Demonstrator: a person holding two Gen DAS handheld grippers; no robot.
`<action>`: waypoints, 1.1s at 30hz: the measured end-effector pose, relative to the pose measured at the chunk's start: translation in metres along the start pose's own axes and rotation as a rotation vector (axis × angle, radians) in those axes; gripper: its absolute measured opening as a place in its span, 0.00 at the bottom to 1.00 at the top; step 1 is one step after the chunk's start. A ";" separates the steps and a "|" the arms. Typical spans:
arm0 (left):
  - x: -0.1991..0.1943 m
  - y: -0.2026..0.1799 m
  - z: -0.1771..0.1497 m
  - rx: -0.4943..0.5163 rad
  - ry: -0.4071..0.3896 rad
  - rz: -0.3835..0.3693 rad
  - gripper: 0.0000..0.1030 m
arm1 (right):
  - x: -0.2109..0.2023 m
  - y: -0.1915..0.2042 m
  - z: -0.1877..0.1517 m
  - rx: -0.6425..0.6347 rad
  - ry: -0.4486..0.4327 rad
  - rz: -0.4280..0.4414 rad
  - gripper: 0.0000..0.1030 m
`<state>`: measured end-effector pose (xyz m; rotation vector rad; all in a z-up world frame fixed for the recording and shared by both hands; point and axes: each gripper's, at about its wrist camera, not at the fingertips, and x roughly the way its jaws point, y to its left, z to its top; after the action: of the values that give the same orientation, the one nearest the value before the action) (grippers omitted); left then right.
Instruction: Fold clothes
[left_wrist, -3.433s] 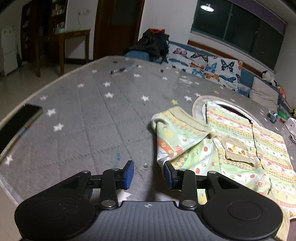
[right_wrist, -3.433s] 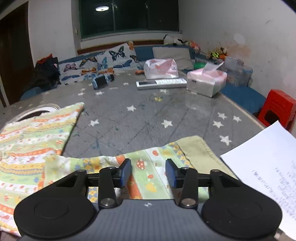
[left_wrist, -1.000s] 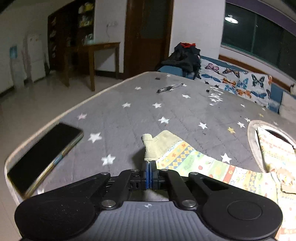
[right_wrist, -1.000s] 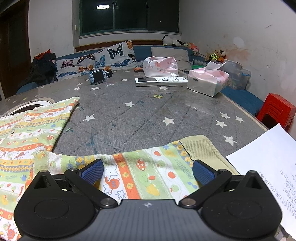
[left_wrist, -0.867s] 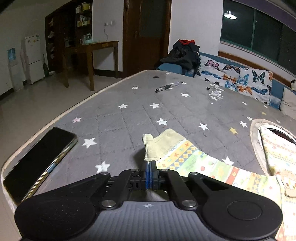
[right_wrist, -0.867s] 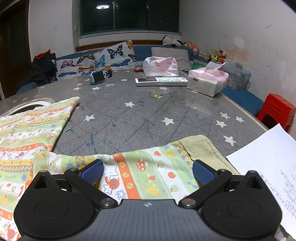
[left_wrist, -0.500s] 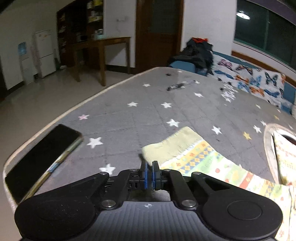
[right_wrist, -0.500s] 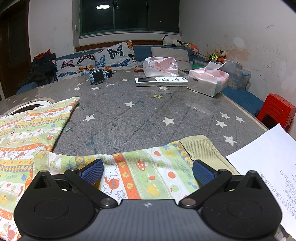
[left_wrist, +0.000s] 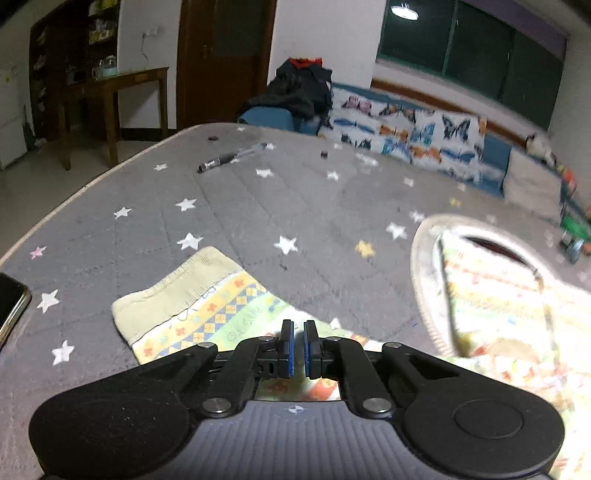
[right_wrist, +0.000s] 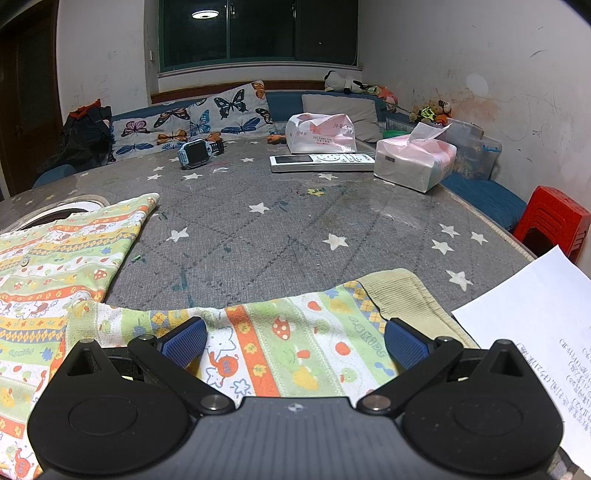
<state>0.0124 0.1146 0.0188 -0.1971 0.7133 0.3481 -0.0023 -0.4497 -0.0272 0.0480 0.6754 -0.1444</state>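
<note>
Many white stars on grey quilted mattress (right_wrist: 295, 229); butterfly cushions (right_wrist: 207, 114) behind.

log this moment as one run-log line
step: spread sleeves | left gripper: nearly shut, small gap, over left sleeve, grip unclear | right gripper: open over right sleeve | shirt: flat on mattress

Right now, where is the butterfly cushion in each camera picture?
Left wrist view: the butterfly cushion is at the upper right, along the far edge of the star mattress.
Right wrist view: it is at the upper left of centre, behind the blue watch.
Shared landmark: the black clothes heap sits at the cushion's left end in both.
</note>
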 end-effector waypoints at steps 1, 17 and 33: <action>0.001 -0.004 -0.002 0.029 -0.017 0.035 0.07 | 0.000 0.000 0.000 0.000 0.000 0.000 1.00; -0.011 0.008 0.003 0.032 -0.014 0.072 0.08 | -0.017 -0.005 -0.001 -0.033 -0.018 -0.019 1.00; -0.061 -0.060 -0.014 0.090 -0.009 -0.207 0.25 | -0.044 -0.062 -0.016 0.074 -0.003 -0.082 0.81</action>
<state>-0.0160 0.0405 0.0526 -0.1822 0.6908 0.1188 -0.0554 -0.5043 -0.0119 0.0916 0.6693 -0.2480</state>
